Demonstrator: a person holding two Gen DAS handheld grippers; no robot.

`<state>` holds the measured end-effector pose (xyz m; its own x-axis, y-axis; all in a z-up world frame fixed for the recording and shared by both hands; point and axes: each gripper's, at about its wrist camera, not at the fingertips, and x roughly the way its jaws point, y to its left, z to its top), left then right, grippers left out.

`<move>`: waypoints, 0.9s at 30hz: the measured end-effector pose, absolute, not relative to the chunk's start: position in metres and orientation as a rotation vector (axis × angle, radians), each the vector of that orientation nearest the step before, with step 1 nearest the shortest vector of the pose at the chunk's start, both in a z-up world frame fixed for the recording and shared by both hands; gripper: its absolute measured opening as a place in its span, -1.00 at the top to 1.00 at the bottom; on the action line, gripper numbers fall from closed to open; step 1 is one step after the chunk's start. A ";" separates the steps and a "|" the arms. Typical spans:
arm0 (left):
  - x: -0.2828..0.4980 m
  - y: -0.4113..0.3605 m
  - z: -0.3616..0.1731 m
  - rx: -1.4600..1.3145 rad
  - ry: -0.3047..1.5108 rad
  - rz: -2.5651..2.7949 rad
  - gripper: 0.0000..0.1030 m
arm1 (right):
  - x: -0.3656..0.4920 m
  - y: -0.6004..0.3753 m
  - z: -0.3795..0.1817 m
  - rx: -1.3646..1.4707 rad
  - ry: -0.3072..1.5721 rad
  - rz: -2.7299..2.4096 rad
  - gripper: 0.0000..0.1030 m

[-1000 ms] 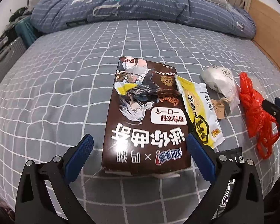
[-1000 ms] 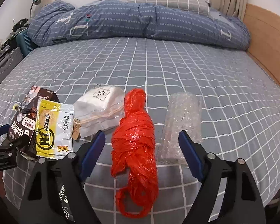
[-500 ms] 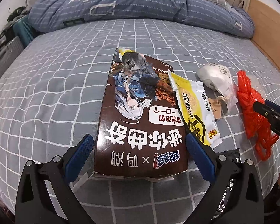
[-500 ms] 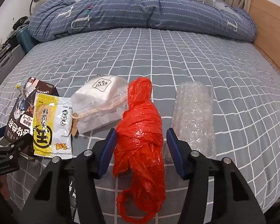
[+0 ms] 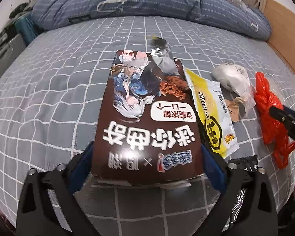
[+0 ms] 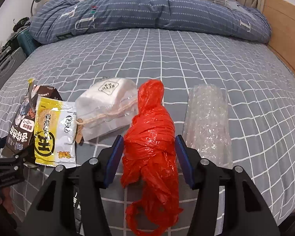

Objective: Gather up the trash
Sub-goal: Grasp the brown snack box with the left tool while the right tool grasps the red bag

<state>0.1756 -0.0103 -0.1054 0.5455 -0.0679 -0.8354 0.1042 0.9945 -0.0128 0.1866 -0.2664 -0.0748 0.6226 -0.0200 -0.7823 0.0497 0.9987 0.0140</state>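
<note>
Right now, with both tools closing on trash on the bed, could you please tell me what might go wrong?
1. The left tool grips only the near end of the long brown box; the far end may sag or slip.
2. The right tool squeezes a soft red bag, whose loose tail could pull free.
3. The yellow wrapper overlaps the box edge, so lifting may drag it along.

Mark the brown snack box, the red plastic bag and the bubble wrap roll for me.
brown snack box (image 5: 147, 118), left wrist view, middle of printed top face
red plastic bag (image 6: 150, 137), right wrist view, wrapped middle
bubble wrap roll (image 6: 207, 122), right wrist view, centre of roll
</note>
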 end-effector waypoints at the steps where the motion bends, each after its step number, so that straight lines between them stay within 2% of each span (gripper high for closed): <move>1: 0.175 -0.009 -0.104 0.039 0.982 -0.100 -0.72 | 0.187 -0.266 -0.075 0.035 0.902 -0.038 0.19; 4: 0.174 -0.004 -0.101 0.010 0.976 -0.109 -0.71 | 0.186 -0.267 -0.075 0.043 0.903 -0.035 0.37; 7: 0.171 0.001 -0.089 0.002 0.947 -0.102 -0.71 | 0.184 -0.265 -0.070 0.038 0.888 -0.033 0.44; 18: 0.158 0.009 -0.046 -0.010 0.863 -0.076 -0.71 | 0.169 -0.267 -0.037 0.044 0.810 -0.044 0.44; 27: 0.142 0.008 -0.033 -0.014 0.858 -0.082 -0.71 | 0.150 -0.266 -0.007 0.048 0.758 -0.031 0.44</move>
<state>0.1421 0.0078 -0.0332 0.6506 -0.0776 -0.7554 0.0663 0.9968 -0.0453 0.1505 -0.2655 -0.0071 0.7261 -0.0111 -0.6876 0.0457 0.9984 0.0322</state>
